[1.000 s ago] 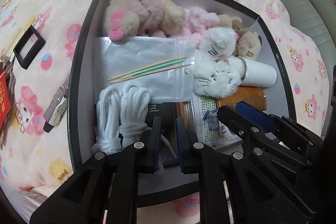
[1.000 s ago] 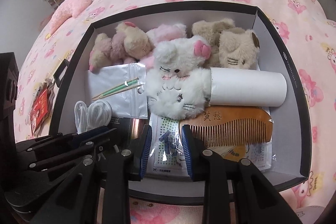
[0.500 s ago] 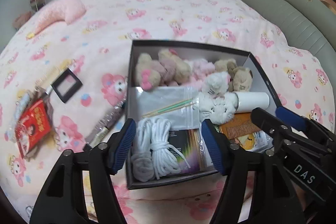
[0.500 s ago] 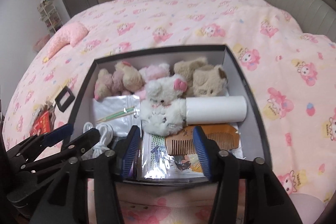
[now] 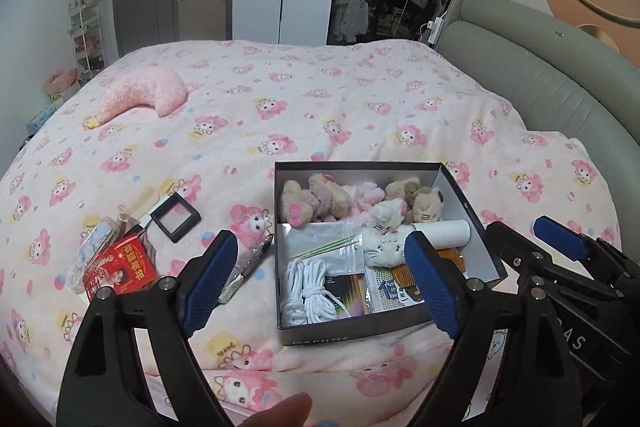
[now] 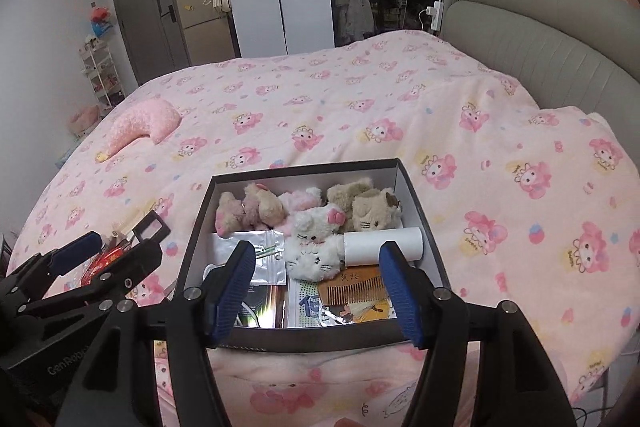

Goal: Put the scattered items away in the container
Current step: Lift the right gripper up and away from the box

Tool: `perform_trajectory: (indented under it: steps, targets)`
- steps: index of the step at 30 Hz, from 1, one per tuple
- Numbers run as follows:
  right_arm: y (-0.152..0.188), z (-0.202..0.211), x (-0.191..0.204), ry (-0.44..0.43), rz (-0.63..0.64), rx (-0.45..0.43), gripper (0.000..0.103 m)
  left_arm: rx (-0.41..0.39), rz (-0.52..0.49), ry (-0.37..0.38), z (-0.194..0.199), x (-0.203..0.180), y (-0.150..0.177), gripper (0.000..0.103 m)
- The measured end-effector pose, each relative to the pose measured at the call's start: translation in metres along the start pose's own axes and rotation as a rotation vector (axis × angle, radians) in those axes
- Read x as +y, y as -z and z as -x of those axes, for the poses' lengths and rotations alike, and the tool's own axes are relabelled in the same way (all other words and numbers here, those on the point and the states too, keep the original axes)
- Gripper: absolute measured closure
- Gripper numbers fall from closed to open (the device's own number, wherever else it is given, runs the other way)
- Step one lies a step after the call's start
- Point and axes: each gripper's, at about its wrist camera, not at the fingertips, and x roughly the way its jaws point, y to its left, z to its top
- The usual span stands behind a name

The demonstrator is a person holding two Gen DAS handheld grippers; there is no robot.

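A black box (image 5: 476,211) (image 6: 424,223) sits on the pink bed and holds plush toys (image 5: 384,219), white rope (image 5: 308,287), a zip bag, a white tube (image 6: 384,245) and a wooden comb (image 6: 354,289). Left of the box lie a black square case (image 5: 176,217), a red packet (image 5: 124,265), a clear case (image 5: 94,247), a pale comb (image 5: 140,201) and a pen (image 5: 248,263). My left gripper (image 5: 320,283) is open and empty, held back above the box's near edge. My right gripper (image 6: 318,287) is open and empty, beside it.
A pink crescent pillow (image 5: 144,95) lies far left on the bed. A grey padded headboard (image 5: 540,83) curves along the right. Wardrobes and a door stand beyond the bed. A fingertip (image 5: 280,411) shows at the bottom edge.
Both grippers have opened wide and pulled back and up from the box, so the whole bed and room now show.
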Motion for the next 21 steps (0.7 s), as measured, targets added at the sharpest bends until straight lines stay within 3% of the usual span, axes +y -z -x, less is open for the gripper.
perform_trajectory:
  steps: [8, 21]
  targets:
    - [0.010, 0.042, 0.001, -0.014, -0.020, -0.053, 0.040, -0.056, -0.053, -0.033, 0.043, -0.005, 0.013, 0.008]
    - [0.031, 0.062, 0.006, 0.028, 0.007, -0.059, 0.040, -0.057, -0.065, -0.035, 0.060, -0.007, 0.034, 0.008]
